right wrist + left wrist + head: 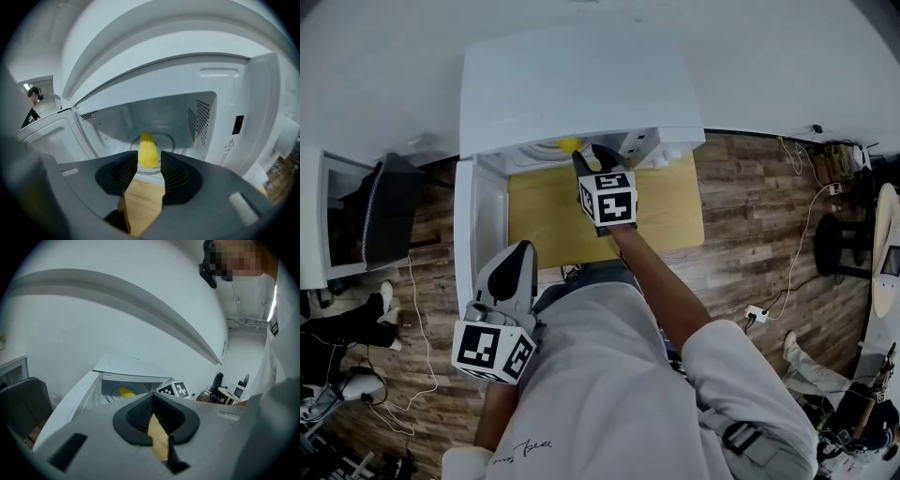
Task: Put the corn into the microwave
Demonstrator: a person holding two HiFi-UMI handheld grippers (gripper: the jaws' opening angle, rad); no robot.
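Fingers (123,174) of right gripper (149,161) apart; warning triangle (229,143) on microwave (220,89)

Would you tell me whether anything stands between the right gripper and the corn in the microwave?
Nothing visible does: the door is swung open, and the corn lies on the turntable straight beyond the right gripper's parted, empty jaws.

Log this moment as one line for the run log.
corn: on turntable inside microwave | door: open | right hand-held gripper: open, empty, at opening | left hand-held gripper: shut, empty
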